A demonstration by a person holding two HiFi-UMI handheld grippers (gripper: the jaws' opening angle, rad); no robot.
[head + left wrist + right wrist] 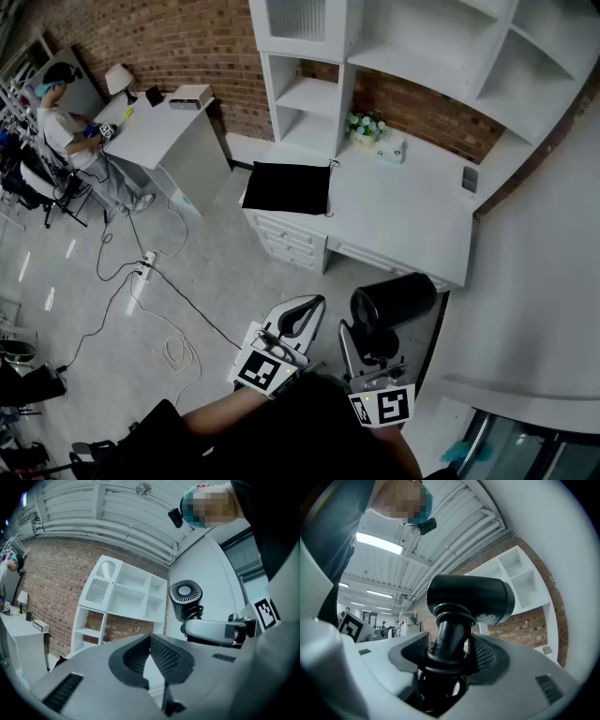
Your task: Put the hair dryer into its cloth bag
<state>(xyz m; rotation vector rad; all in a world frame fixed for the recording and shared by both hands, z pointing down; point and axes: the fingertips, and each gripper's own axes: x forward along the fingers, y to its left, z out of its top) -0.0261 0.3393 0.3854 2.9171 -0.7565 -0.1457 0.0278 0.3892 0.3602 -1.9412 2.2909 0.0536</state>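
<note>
Right gripper (448,649) clamps the black, short-barrelled hair dryer (469,597).

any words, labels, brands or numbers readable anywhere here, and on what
No text here can be read.
hair dryer: small pale print and round symbols on its barrel, too small and blurred to read.
marker cubes: black-and-white square patterns only, no letters or numbers.

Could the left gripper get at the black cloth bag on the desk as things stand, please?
Probably yes: the cloth bag lies uncovered at a corner of the desk, with nothing between, though the left gripper is shut.
</note>
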